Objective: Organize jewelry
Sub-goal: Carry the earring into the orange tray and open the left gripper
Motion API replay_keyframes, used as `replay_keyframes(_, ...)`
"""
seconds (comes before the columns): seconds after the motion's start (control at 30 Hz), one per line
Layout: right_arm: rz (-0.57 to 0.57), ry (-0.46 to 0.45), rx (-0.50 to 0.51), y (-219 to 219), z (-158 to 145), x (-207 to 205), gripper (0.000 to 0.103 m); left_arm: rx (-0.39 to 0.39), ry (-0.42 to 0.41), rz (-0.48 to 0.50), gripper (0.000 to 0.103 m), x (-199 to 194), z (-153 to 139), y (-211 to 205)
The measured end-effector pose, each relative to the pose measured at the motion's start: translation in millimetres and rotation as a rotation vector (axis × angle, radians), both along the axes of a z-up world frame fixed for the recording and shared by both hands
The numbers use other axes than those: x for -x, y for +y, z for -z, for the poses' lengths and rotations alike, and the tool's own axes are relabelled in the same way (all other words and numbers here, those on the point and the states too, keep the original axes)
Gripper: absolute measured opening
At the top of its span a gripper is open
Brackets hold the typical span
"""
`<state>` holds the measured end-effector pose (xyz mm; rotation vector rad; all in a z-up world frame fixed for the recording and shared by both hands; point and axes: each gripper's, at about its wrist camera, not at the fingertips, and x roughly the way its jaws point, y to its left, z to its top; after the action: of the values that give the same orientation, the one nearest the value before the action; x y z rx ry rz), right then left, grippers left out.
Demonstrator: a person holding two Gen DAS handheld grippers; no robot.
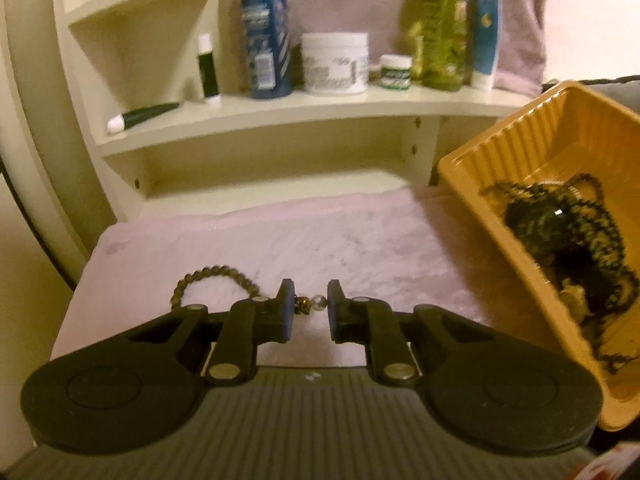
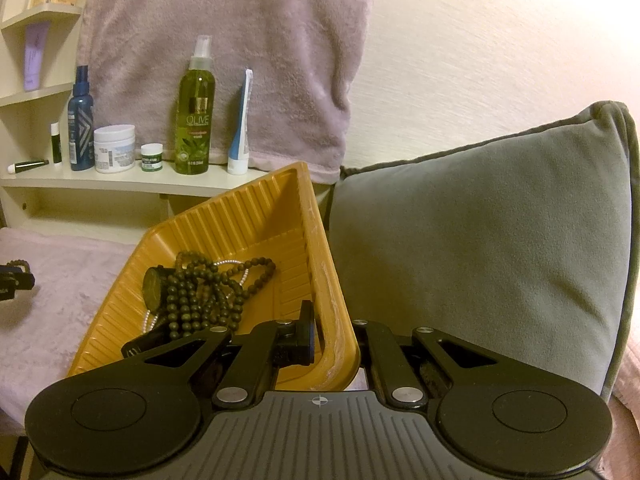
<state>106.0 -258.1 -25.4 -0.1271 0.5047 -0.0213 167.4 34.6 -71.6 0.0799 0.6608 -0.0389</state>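
A brown beaded bracelet lies on the pink towel, its loop curving left behind my left finger. My left gripper is closed on its end: a dark bead and a clear bead fill the narrow gap between the pads. To the right stands a ribbed yellow tray, tilted, holding a heap of dark bead necklaces, a thin pearl strand and a round dark watch. My right gripper is shut on the tray's near wall, one finger inside and the other outside it.
A cream shelf at the back carries a blue bottle, a white jar, a green olive bottle and small tubes. A grey cushion stands right of the tray. A pink towel hangs on the wall.
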Motion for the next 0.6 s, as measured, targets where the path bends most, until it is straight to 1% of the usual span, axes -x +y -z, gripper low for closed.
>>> replay_keyframes(0.27,-0.001,0.000,-0.001,0,0,0,0.006,0.067,-0.024,0.088,0.015,13,-24,-26)
replay_keyframes(0.4,-0.002,-0.002,-0.001,1,-1,0,0.006,0.119,-0.029,0.164,0.015,19,-37,-46)
replay_keyframes(0.6,-0.003,-0.006,-0.006,2,-2,1,0.006,0.193,-0.024,0.311,0.015,25,-50,-82)
